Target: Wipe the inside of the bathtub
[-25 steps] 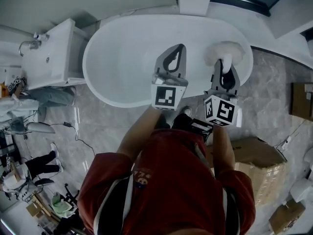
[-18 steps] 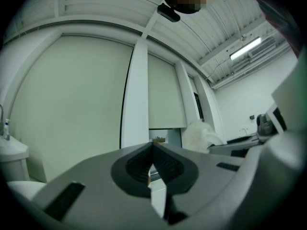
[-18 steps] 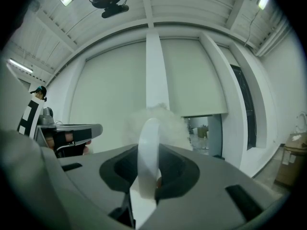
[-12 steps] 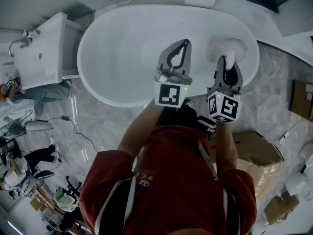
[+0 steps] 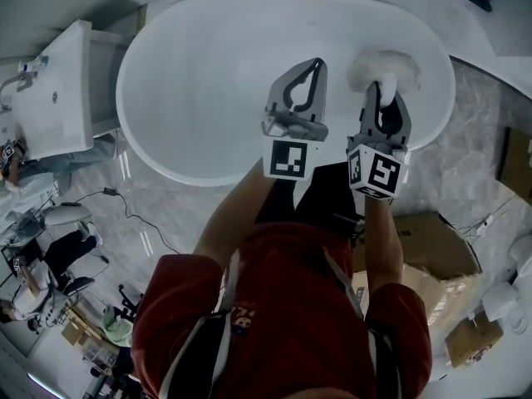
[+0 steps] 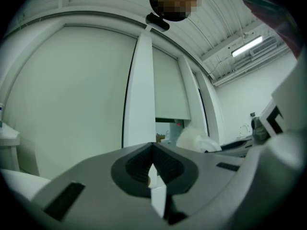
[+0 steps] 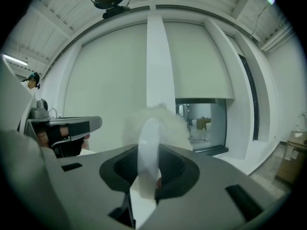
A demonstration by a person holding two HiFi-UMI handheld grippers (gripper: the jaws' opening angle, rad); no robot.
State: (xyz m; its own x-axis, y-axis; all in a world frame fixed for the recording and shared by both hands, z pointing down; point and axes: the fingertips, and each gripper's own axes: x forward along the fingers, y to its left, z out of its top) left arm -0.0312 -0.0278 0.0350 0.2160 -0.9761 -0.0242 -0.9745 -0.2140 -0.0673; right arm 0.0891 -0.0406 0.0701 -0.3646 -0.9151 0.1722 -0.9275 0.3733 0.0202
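- Your right tool (image 5: 383, 87) pinches the flat white handle (image 7: 148, 150) of a fluffy white brush (image 5: 381, 66). The handle stands straight up between the two jaws.
- The fluffy part sits just past the tips of that tool, sticking out in front of it.
- From the head view, the brush is over the right end of the bathtub (image 5: 191, 90), close to the rim there. You cannot tell if the fluff touches the tub wall.
- The brush looks soft and puffy, like a little cloud. It is white, much the same as the tub.
- Your left tool (image 5: 314, 63) has its jaws pressed together, with nothing in them. It is over the middle of the tub, just beside the right tool and apart from the brush.
- The bathtub is white, smooth and egg-shaped. It stands on a grey shiny floor (image 5: 179, 206).
- A white sink (image 5: 51, 98) stands to the left of the tub.
- A cardboard box (image 5: 432, 252) sits on the floor to your right.
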